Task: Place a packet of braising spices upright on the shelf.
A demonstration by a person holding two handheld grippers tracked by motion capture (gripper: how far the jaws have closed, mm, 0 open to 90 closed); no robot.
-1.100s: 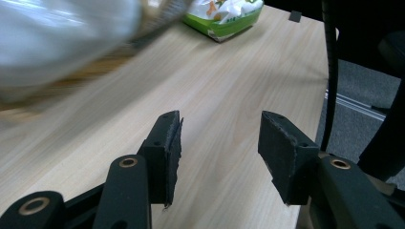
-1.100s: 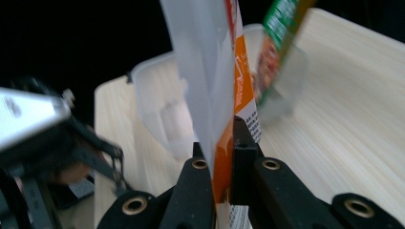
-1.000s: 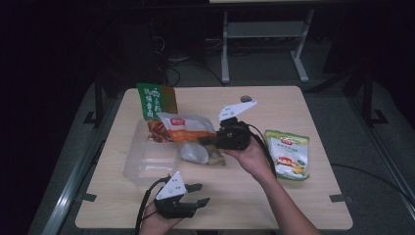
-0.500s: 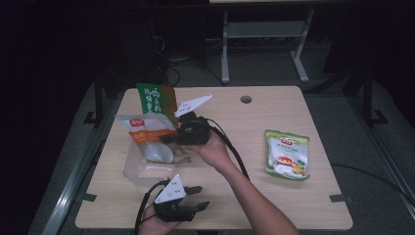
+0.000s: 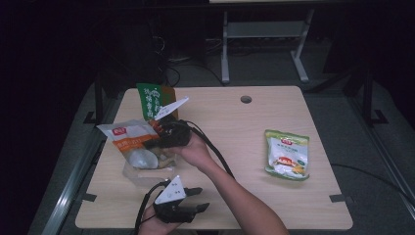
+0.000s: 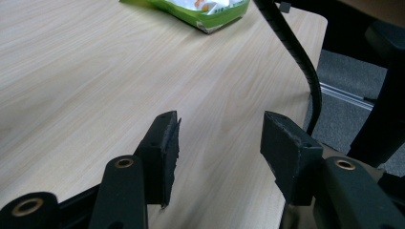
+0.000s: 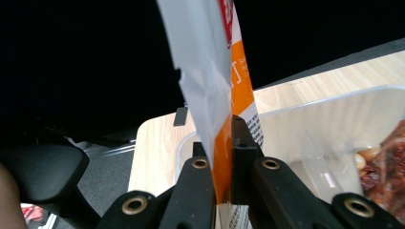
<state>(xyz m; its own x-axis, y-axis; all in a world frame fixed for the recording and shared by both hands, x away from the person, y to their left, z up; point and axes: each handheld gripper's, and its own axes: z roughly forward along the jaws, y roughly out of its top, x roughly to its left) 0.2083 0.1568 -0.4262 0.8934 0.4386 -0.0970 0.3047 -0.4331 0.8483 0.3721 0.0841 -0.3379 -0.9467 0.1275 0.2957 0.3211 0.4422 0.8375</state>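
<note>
My right gripper [image 5: 161, 134] is shut on an orange and white snack packet [image 5: 131, 142], holding it over a clear plastic box [image 5: 139, 174] at the table's left. In the right gripper view the packet [image 7: 215, 86] is pinched edge-on between the jaws above the clear box [image 7: 334, 138], which holds some brown food. My left gripper [image 5: 195, 200] rests open near the front edge, and its fingers [image 6: 165, 152] stand apart over bare wood in the left gripper view. A green and white packet [image 5: 288, 154] lies flat at the right.
A green and orange packet [image 5: 151, 100] stands upright behind the box at the back left. The wooden table [image 5: 244, 132] has a cable hole [image 5: 246, 99] near its far edge. The right gripper's black cable [image 6: 291, 43] crosses the left gripper view.
My right gripper has carried the orange and white packet leftward from the table's middle to above the clear box. The left gripper has stayed in place.
</note>
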